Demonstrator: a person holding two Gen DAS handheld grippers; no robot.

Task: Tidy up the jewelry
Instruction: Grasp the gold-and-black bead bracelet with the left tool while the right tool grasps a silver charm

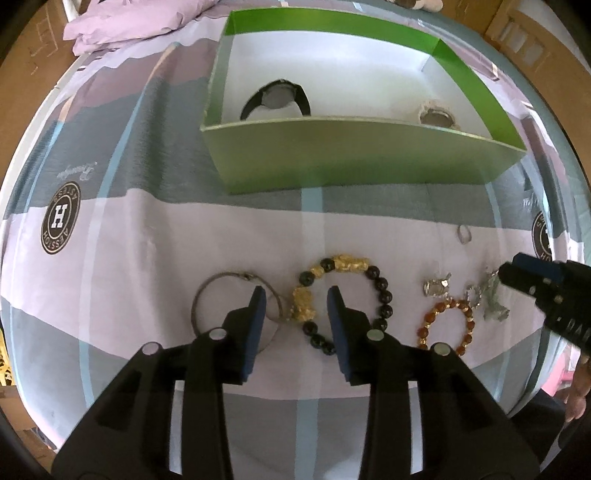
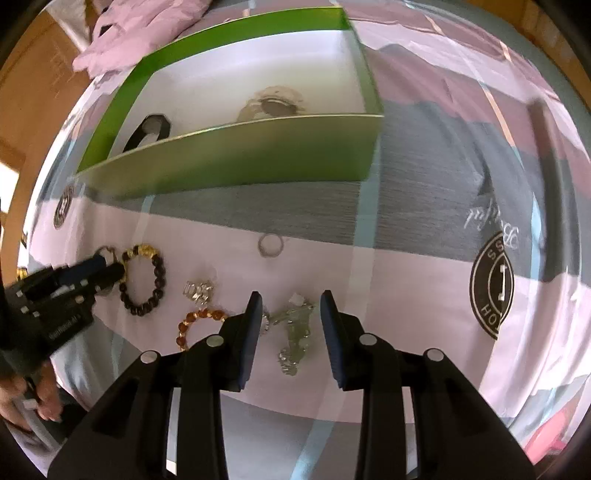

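Note:
A green box (image 1: 354, 155) (image 2: 236, 155) with a white floor holds a black watch (image 1: 277, 98) (image 2: 147, 129) and a pale watch (image 1: 437, 116) (image 2: 271, 101). In front of it on the bedsheet lie a silver bangle (image 1: 207, 291), a black-and-gold bead bracelet (image 1: 384, 295) (image 2: 157, 273), an amber bead bracelet (image 1: 443, 317) (image 2: 195, 319), a small silver piece (image 1: 437, 286) (image 2: 199, 290), a thin ring (image 1: 463, 234) (image 2: 271, 245) and a silver chain piece (image 1: 493, 299) (image 2: 295, 332). My left gripper (image 1: 297, 304) is open, its fingers astride the gold beads. My right gripper (image 2: 291, 308) is open over the silver chain piece.
The striped lilac and grey bedsheet (image 1: 147, 229) (image 2: 424, 206) covers the whole surface. A lilac pillow (image 1: 125, 26) (image 2: 122, 33) lies at the back left. Cardboard (image 1: 22, 74) stands beyond the bed's edge. A hand (image 2: 37, 398) holds the left gripper's handle.

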